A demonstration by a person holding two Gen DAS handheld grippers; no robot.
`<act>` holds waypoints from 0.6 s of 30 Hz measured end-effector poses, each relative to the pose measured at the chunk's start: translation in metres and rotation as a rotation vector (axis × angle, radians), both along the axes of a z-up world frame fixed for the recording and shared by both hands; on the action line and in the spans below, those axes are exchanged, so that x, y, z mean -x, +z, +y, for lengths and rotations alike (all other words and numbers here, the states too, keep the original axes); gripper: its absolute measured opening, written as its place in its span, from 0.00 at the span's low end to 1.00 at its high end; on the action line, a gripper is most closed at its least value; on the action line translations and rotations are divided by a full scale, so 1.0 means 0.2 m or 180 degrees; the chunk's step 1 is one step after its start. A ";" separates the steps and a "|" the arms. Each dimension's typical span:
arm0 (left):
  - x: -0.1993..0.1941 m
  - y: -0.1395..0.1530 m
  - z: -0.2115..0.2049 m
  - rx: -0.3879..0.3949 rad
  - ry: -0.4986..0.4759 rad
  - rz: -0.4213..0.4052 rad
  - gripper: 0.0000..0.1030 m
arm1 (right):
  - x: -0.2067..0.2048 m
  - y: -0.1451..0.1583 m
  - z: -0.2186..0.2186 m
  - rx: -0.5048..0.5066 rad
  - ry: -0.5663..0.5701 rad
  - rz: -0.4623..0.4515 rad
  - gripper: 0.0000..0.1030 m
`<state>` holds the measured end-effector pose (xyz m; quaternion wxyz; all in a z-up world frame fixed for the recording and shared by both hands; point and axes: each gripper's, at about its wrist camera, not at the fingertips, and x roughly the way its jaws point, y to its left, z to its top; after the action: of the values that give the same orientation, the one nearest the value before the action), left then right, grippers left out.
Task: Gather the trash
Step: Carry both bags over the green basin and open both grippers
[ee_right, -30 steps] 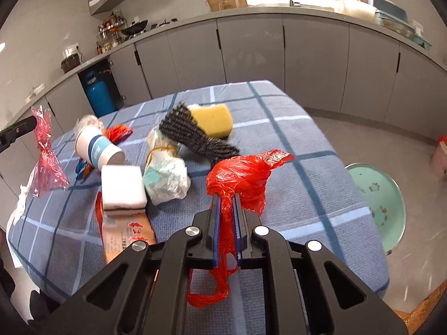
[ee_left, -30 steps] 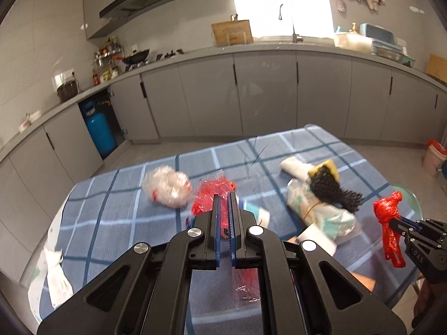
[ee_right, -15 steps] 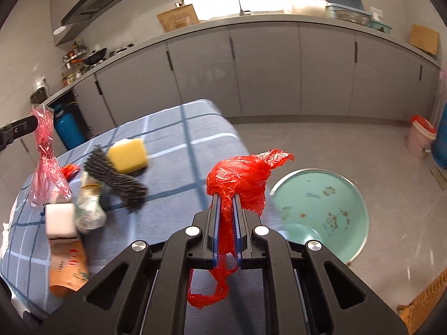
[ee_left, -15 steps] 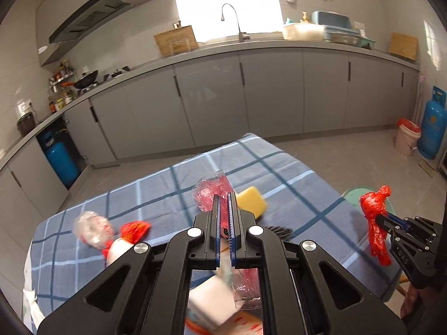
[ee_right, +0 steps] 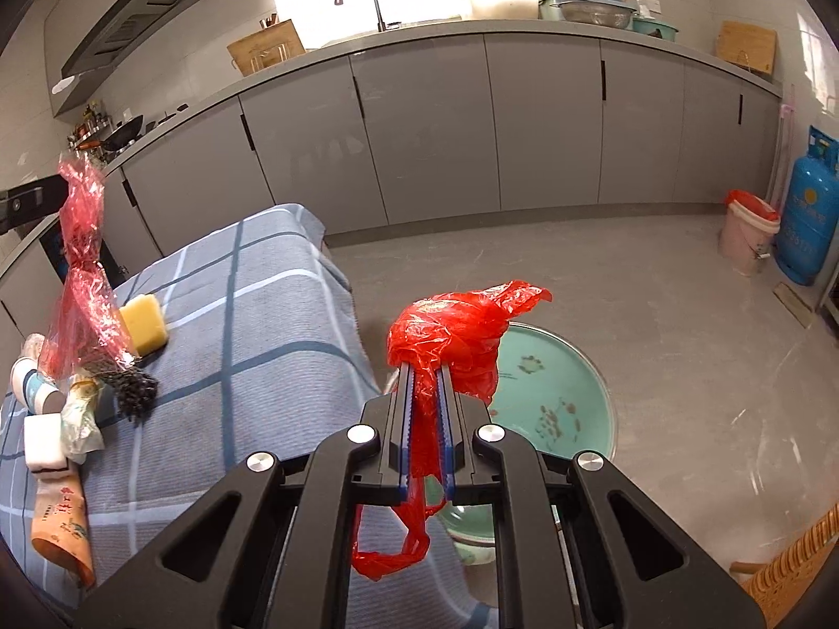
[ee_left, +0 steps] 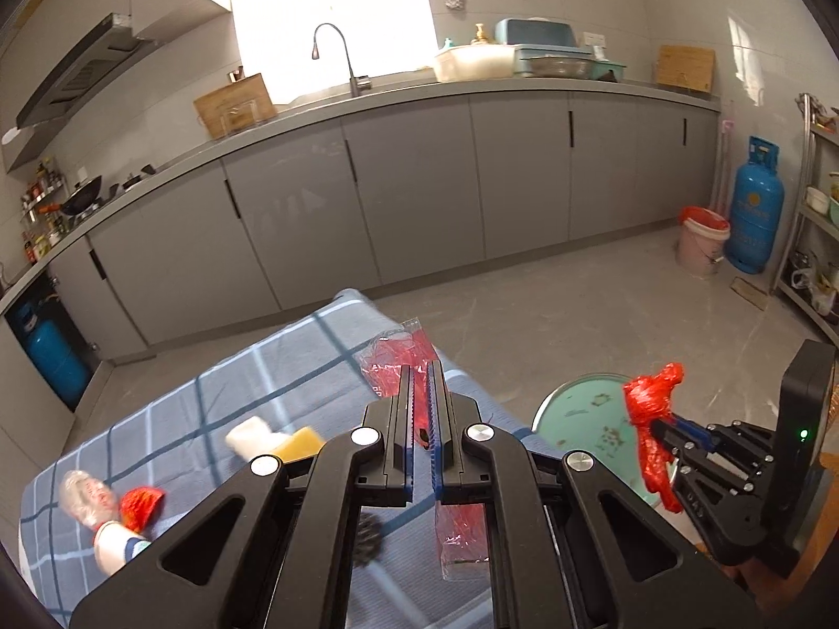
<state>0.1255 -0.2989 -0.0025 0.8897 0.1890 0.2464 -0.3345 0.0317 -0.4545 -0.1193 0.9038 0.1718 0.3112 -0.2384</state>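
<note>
My left gripper (ee_left: 419, 367) is shut on a clear red plastic wrapper (ee_left: 390, 359), held above the right end of the blue checked table (ee_left: 293, 367); the wrapper also shows in the right wrist view (ee_right: 78, 283). My right gripper (ee_right: 423, 369) is shut on a crumpled red plastic bag (ee_right: 456, 335), held just past the table's edge above a green basin (ee_right: 556, 398) on the floor. The right gripper and its bag (ee_left: 653, 419) show at the right of the left wrist view, with the basin (ee_left: 582, 409) behind.
On the table lie a yellow sponge (ee_right: 144, 325), a black scrubber (ee_right: 131, 388), a paper cup (ee_right: 34, 390), a white block (ee_right: 44, 443) and an orange packet (ee_right: 60, 529). A pink bucket (ee_right: 747, 233) and blue gas cylinder (ee_right: 805, 220) stand by the grey cabinets (ee_right: 472, 126).
Both grippers have swung right with their loads, from over the table toward its right end. The green basin and open floor have come into view.
</note>
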 end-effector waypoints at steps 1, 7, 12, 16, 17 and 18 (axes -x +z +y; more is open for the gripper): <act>0.00 -0.01 -0.02 -0.0009 -0.0019 0.0002 0.06 | 0.00 -0.01 0.00 0.0003 -0.0010 0.0009 0.10; 0.02 -0.10 -0.20 -0.0022 -0.0132 0.0173 0.06 | 0.01 -0.06 -0.11 0.0013 -0.0086 0.0044 0.10; 0.02 -0.17 -0.35 -0.0018 -0.0226 0.0294 0.06 | 0.01 -0.12 -0.20 0.0033 -0.0148 0.0051 0.10; 0.04 -0.24 -0.46 -0.0036 -0.0358 0.0367 0.06 | 0.02 -0.15 -0.26 0.0058 -0.0166 0.0071 0.11; 0.05 -0.25 -0.48 -0.0049 -0.0375 0.0355 0.06 | 0.01 -0.15 -0.27 0.0057 -0.0176 0.0082 0.11; 0.05 -0.26 -0.51 -0.0069 -0.0397 0.0340 0.06 | 0.01 -0.15 -0.29 0.0040 -0.0171 0.0073 0.13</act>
<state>0.1146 -0.4003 -0.0550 0.8507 0.1956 0.2849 -0.3961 0.0291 -0.5128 -0.1496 0.8944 0.1716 0.3154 -0.2665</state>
